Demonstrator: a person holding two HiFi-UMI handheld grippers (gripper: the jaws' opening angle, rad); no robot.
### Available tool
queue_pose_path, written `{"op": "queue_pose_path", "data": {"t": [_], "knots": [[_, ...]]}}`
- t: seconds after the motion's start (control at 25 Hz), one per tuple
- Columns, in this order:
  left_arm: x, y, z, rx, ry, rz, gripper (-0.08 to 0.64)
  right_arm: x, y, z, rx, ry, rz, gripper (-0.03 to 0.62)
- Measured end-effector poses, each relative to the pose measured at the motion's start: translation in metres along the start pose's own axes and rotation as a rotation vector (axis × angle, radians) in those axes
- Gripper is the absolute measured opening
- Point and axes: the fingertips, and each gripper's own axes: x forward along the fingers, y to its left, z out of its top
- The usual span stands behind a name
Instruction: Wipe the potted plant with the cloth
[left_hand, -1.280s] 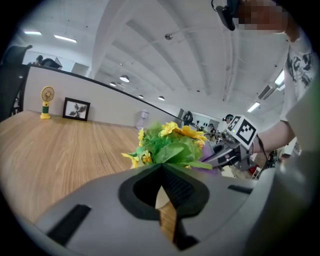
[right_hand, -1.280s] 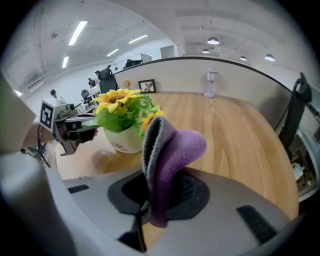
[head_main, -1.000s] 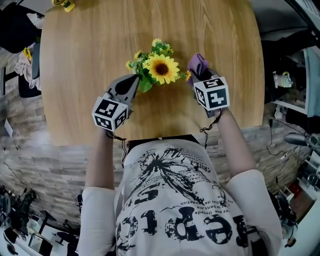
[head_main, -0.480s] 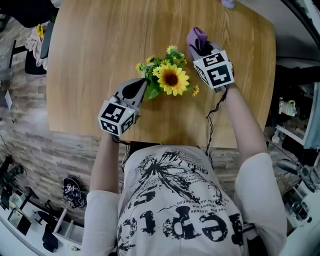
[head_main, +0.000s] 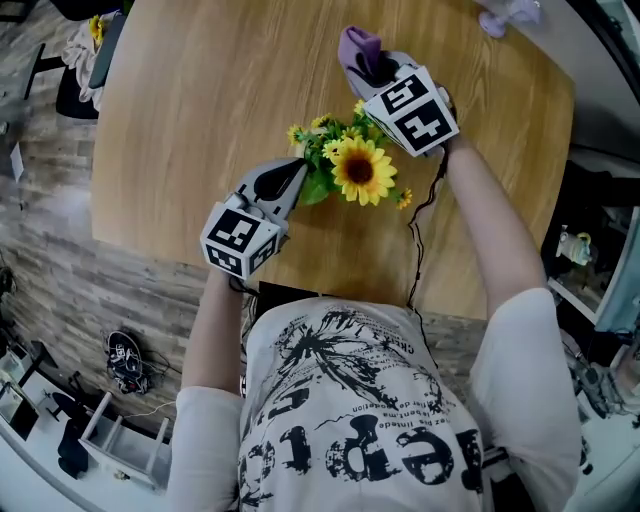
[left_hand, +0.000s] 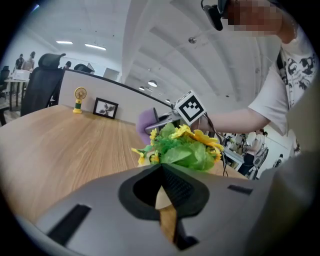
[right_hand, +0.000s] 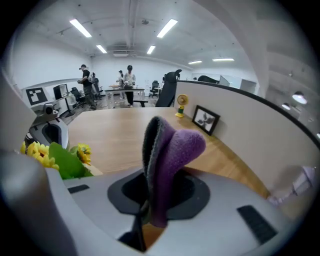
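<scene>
A potted plant (head_main: 362, 170) with a big sunflower, small yellow blooms and green leaves stands near the front of the wooden table (head_main: 200, 110). My left gripper (head_main: 298, 170) is shut, its tips against the plant's left leaves; in the left gripper view the closed left gripper (left_hand: 161, 170) points at the plant (left_hand: 187, 147). My right gripper (head_main: 375, 70) hovers just beyond the plant's far side, shut on a folded purple cloth (head_main: 358, 45). In the right gripper view the cloth (right_hand: 172, 150) sticks up from the right gripper (right_hand: 149, 212), with the plant (right_hand: 60, 160) low at the left.
A small framed picture (right_hand: 205, 119) and a yellow figurine (right_hand: 182, 102) stand by the partition wall along the table's far edge. A pale purple object (head_main: 505, 12) lies at the table's far right corner. A black office chair (left_hand: 45, 80) stands beyond the table's end.
My right gripper has carried the cloth from the plant's right side round to its far side and has rolled. The left gripper has stayed at the plant's left leaves.
</scene>
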Motion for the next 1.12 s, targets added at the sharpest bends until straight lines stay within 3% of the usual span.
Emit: {"op": "queue_pose_path", "data": {"t": [0.28,0.48,0.72,1.12], "knots": [[0.003,0.001,0.002,0.049,0.013,0.005,0.003,0.020,0.055,-0.009,-0.159,0.071,0.248,0.075],[0.006,0.005,0.005,0.016,0.008,0.006,0.003,0.015,0.079,-0.028,-0.208,0.138,0.420,0.072],[0.011,0.007,0.011,0.095,0.037,0.010,0.003,0.008,0.086,-0.043,-0.255,0.194,0.528,0.071],[0.010,0.007,0.011,0.108,0.091,0.020,0.003,-0.008,0.095,-0.073,-0.413,0.356,0.637,0.067]]}}
